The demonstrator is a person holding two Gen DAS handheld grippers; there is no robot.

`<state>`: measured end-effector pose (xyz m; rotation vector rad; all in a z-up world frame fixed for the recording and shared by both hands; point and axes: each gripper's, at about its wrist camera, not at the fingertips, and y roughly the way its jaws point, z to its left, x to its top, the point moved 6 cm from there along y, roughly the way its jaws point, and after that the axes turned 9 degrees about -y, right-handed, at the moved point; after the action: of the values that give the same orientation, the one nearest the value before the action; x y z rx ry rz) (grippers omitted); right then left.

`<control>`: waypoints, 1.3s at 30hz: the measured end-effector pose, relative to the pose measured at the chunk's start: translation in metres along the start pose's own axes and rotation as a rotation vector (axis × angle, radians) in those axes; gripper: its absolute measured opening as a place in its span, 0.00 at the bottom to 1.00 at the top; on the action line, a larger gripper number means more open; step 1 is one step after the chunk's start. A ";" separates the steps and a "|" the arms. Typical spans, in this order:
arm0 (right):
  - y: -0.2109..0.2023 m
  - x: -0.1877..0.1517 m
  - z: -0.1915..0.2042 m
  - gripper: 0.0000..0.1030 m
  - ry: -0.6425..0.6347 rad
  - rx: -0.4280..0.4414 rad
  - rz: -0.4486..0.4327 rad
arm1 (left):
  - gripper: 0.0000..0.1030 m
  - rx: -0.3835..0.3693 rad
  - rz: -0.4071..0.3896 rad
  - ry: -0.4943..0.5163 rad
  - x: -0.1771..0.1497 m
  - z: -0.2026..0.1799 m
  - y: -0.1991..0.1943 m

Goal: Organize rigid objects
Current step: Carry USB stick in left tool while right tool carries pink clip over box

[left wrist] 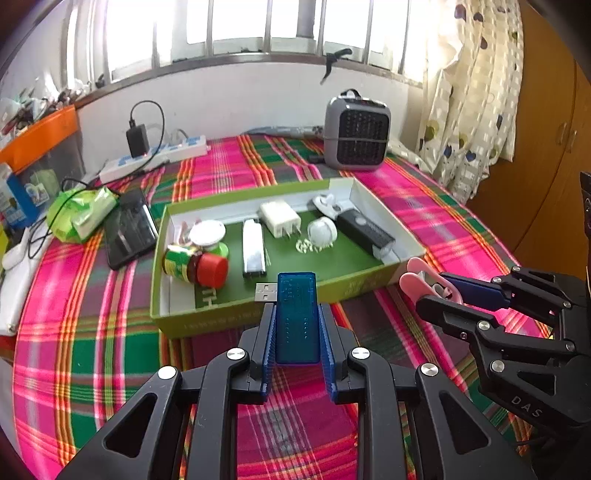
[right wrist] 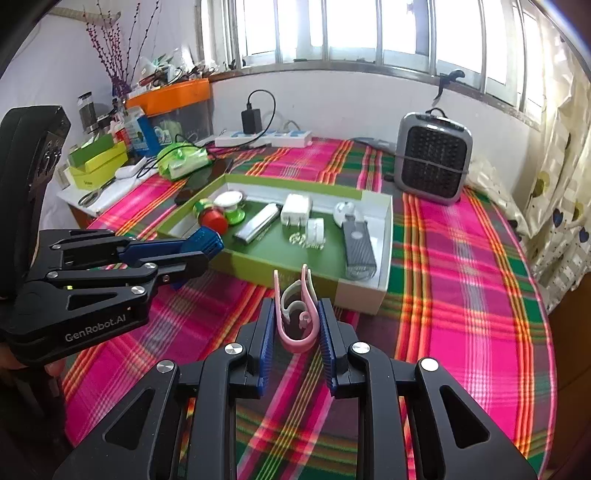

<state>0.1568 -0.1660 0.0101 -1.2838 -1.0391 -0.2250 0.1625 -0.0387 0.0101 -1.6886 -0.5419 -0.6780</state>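
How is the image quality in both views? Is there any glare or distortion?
Left wrist view: the window is blown out white, and the fisheye bends the sill and the green tray; the blue USB stick in the left tool is sharp. Right wrist view: similar window glare, dark corners; the pink clip is clear.

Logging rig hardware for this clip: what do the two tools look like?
Both the left tool and the right tool are black linkage frames with silver pivot screws and blue ribbed pads. The left one carries white "GenRobot.AI" lettering; the right one shows "DAS". No cables or sleeves are visible.
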 end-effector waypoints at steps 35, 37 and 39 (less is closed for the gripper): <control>0.081 0.042 -0.047 0.23 0.000 -0.038 0.139 | 0.20 -0.014 0.085 -0.042 0.035 0.003 0.071; 0.084 0.042 -0.047 0.23 -0.006 -0.039 0.145 | 0.20 -0.015 0.091 -0.046 0.035 0.003 0.074; 0.087 0.042 -0.047 0.23 -0.013 -0.046 0.150 | 0.20 -0.009 0.095 -0.046 0.035 0.004 0.078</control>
<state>0.2614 -0.1615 -0.0136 -1.4000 -0.9477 -0.1267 0.2409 -0.0516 -0.0213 -1.7307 -0.4878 -0.5754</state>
